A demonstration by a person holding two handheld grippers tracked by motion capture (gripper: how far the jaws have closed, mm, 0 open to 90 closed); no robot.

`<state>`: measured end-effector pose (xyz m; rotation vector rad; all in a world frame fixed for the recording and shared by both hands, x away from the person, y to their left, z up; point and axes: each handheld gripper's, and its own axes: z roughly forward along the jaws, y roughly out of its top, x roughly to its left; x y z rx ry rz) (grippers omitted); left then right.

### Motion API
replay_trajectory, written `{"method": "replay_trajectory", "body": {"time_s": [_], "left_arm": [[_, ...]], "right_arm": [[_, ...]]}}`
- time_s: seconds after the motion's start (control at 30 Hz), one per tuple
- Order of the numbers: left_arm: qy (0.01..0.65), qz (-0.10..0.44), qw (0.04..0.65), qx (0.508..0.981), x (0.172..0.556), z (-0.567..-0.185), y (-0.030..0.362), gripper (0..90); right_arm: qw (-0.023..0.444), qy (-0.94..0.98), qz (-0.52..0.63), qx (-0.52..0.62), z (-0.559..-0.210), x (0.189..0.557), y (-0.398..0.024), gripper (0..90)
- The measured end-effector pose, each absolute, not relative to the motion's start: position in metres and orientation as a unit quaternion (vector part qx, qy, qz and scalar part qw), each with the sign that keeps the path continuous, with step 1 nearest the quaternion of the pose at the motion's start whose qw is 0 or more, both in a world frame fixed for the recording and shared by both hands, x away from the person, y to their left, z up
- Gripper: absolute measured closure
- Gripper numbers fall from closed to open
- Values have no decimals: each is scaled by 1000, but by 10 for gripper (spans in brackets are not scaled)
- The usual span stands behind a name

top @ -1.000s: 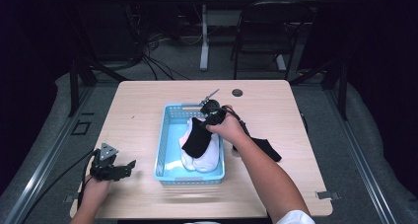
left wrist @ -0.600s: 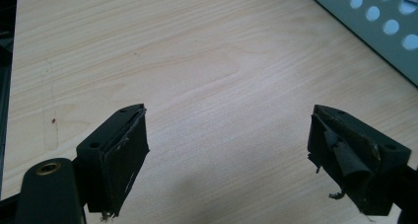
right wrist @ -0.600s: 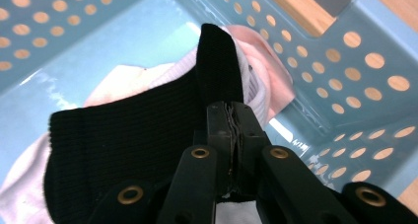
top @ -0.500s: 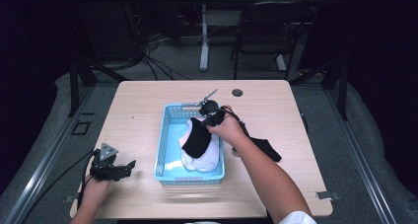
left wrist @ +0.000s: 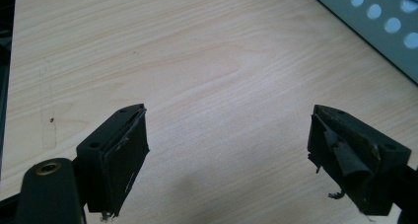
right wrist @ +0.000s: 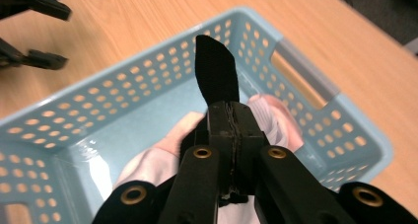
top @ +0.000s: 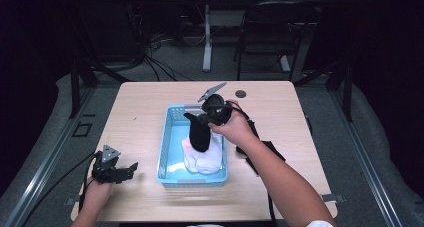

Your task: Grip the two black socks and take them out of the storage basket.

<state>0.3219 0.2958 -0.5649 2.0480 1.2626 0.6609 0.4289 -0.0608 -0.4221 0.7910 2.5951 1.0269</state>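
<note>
In the high view, the right gripper is above the far part of the blue basket, which stands in the middle of the table. A black sock hangs down from its jaws, with the long axis nearly vertical and the lower end over the white socks that lie in the near half of the basket. The left gripper rests on the table near the front left corner, well apart from the basket. The right one is much the nearer to the sock, so any lowering or lifting belongs to it, I think.

In the left gripper view, the two jaws stand wide apart with nothing between them. Under them is bare wood, and the basket wall is seen at the upper right.

In the right gripper view, the jaws are pressed together on the black sock. One end of it sticks out past the tips toward the far wall of the basket. The white socks lie below the jaws, inside the basket. If the sock is to be put down, the free place is straight below.
</note>
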Motion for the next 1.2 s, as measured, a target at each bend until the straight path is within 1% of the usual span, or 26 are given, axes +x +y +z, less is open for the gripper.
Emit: {"method": "replay_trajectory", "body": {"time_s": [0.1,0.13,0.2,0.33,0.4,0.53,0.57,0.8,0.9,1.2], "left_arm": [[481,251,319,777,322,-565,296,155],[479,251,318,779,322,-565,296,155],[480,252,319,778,322,-565,296,155],[481,251,319,777,321,-564,296,156],[480,251,319,778,321,-564,296,155],[481,251,319,777,321,-565,297,156],[481,251,319,777,321,-565,296,156],[481,251,317,778,321,-565,296,155],[482,251,317,778,322,-565,296,155],[479,253,314,779,322,-565,295,155]], "right_arm": [[130,885,359,265,-404,422,-64,891],[137,884,364,261,-388,416,-68,891],[138,883,366,260,-383,415,-70,891],[160,878,373,255,-353,403,-83,891],[164,876,374,256,-350,401,-86,891],[176,873,373,261,-338,391,-107,890],[176,873,373,261,-338,391,-107,890],[190,868,360,284,-336,380,-144,890],[192,867,357,290,-336,377,-153,890],[193,859,355,314,-350,366,-181,890]]}}
